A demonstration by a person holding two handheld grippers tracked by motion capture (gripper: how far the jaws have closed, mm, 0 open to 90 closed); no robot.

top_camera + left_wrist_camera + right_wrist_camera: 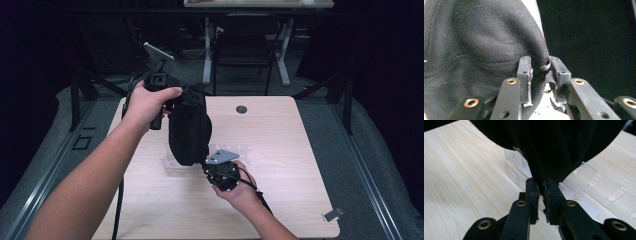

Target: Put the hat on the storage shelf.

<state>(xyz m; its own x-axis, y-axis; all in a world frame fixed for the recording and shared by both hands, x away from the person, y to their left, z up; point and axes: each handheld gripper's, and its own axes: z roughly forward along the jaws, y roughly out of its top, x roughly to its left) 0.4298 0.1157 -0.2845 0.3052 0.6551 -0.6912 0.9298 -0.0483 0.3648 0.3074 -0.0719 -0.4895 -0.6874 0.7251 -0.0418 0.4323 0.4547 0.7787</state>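
Note:
A black cloth (189,131) hangs in the air over the wooden table (280,150), stretched between both grippers. My left gripper (187,97) is raised at the upper left and holds the cloth's top edge; in the left gripper view the black cloth (481,42) is pinched between the jaws of the left gripper (540,65). My right gripper (209,161) sits low near the table's middle, shut on the cloth's bottom edge. In the right gripper view the black cloth (554,147) drops into the right gripper (541,182).
A clear acrylic rack (172,161) with slots lies on the table under the cloth; the clear acrylic rack (594,187) is also in the right gripper view. A dark round hole (241,109) marks the table's far side. A small grey clip (333,214) lies near the front right corner.

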